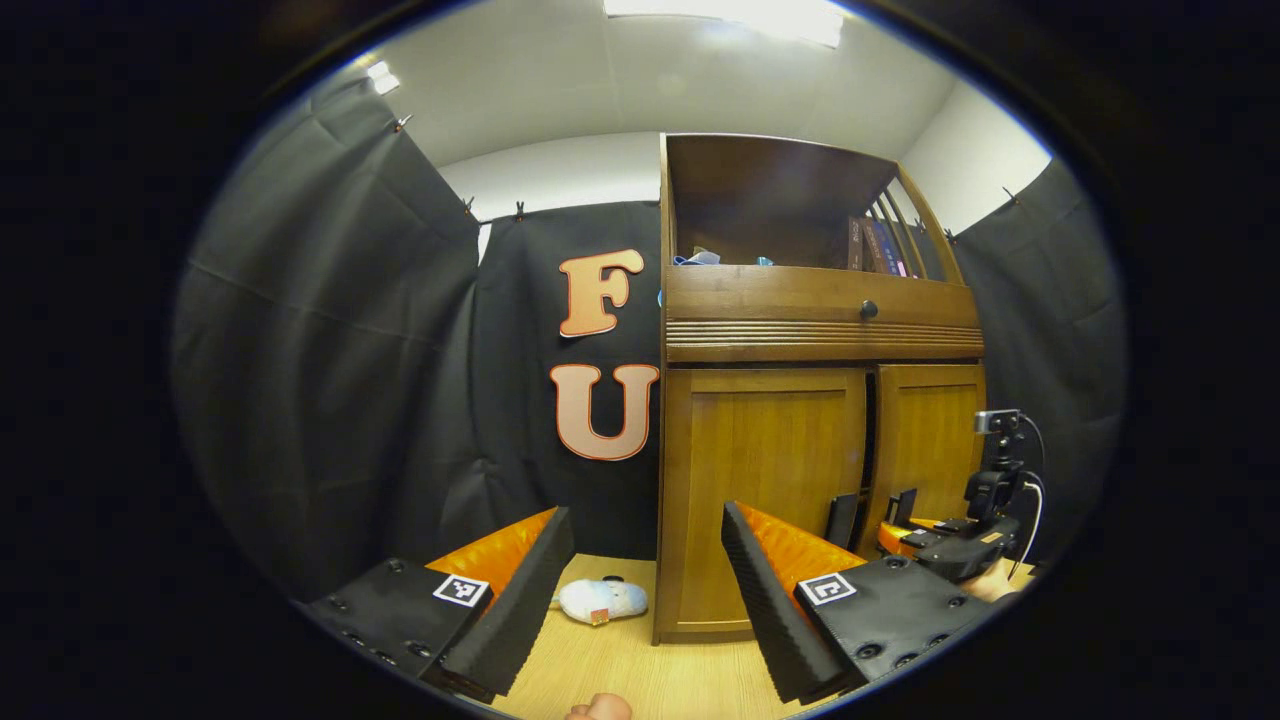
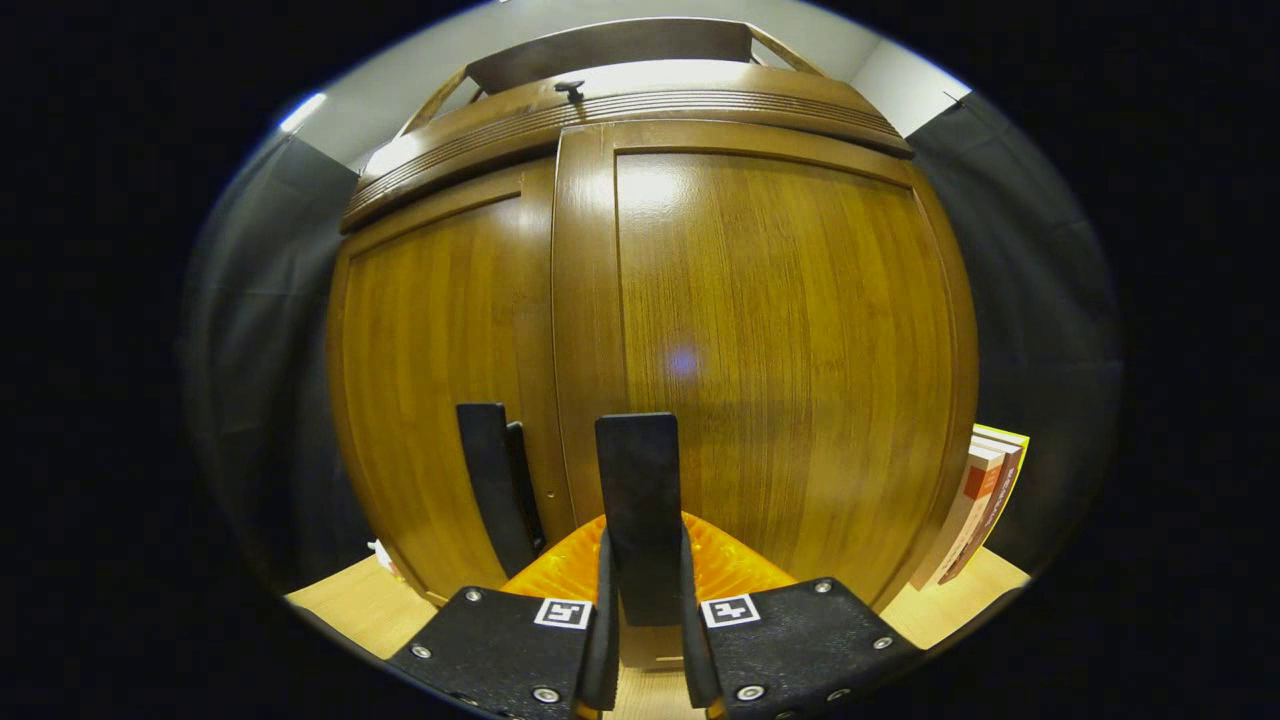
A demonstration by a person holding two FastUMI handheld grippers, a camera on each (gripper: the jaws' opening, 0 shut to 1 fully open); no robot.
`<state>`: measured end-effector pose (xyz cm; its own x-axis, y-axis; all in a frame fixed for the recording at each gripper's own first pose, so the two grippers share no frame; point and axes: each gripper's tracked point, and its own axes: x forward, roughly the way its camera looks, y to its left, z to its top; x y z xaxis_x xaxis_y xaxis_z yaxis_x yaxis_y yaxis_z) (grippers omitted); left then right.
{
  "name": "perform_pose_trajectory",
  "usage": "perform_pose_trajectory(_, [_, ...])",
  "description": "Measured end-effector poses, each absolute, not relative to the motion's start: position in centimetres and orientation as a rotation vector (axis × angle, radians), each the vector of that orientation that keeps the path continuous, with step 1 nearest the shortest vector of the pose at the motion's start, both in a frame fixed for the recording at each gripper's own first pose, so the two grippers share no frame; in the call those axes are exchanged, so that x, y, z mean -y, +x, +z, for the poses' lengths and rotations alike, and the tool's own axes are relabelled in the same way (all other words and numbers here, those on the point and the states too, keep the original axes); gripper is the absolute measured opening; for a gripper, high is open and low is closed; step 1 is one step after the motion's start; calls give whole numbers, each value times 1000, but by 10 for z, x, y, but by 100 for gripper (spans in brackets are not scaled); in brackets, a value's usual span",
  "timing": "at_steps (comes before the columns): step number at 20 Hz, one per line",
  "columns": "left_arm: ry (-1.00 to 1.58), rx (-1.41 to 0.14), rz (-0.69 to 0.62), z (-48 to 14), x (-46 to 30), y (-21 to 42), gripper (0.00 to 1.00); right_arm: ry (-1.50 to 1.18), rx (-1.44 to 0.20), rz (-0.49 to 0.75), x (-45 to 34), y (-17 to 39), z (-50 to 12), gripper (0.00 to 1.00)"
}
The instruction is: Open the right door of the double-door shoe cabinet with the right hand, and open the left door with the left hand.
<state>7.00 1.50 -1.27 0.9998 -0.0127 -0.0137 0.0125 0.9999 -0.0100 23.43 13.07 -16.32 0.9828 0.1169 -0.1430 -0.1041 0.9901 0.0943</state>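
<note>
Standing on a pale wooden floor [image 1: 620, 660] against black cloth walls [image 1: 330, 350], the cabinet [image 1: 815, 320] fills the right half of the left gripper view. Its open top shelf holds books [image 1: 880, 245] at the right end and something pale blue [image 1: 697, 258] at the left. Below that runs a ribbed band with a small dark knob [image 1: 868, 310], and under it sit the two doors. The left door [image 1: 765, 480] is flush with the frame; the right door [image 1: 930, 440] shows a dark gap along its inner edge, standing slightly ajar. A white ceiling with a bright light panel [image 1: 740, 12] spans the top. A white plush toy [image 1: 602, 600] lies on the floor just left of the cabinet's base.

The left gripper [image 1: 648, 590] hangs back from the cabinet with its fingers wide apart, holding nothing. Farther off, low at the right door, the right gripper [image 1: 870, 515] reaches in, a cable trailing behind it.

In the right gripper view the right door [image 2: 780, 350] looms close, the left door [image 2: 440, 380] beside it. The right gripper [image 2: 640, 560] has its fingers drawn together on a dark upright handle [image 2: 638, 500] at that door's inner edge. A matching handle [image 2: 495, 480] stands on the left door, untouched. Books [image 2: 980, 500] lean against the cabinet's right side on the floor.
</note>
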Motion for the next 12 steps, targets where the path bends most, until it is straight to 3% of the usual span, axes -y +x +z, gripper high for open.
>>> perform_pose_trajectory(1, [-12, -15, -15, -14, -12, 67, 99, 91, -156, 116, -129, 227, -163, 20])
perform_pose_trajectory(2, [-13, -18, -18, -15, -9, 65, 99, 90, -160, 119, -127, 219, -162, 25])
perform_pose_trajectory(3, [-12, -22, -22, -17, -7, 66, 99, 88, -164, 118, -124, 210, -161, 20])
perform_pose_trajectory(5, [-15, -25, -27, -17, -4, 63, 99, 86, -170, 116, -116, 195, -159, 25])
perform_pose_trajectory(12, [-35, -23, -12, -17, -1, 57, 97, 88, -172, 119, -79, 141, -151, 24])
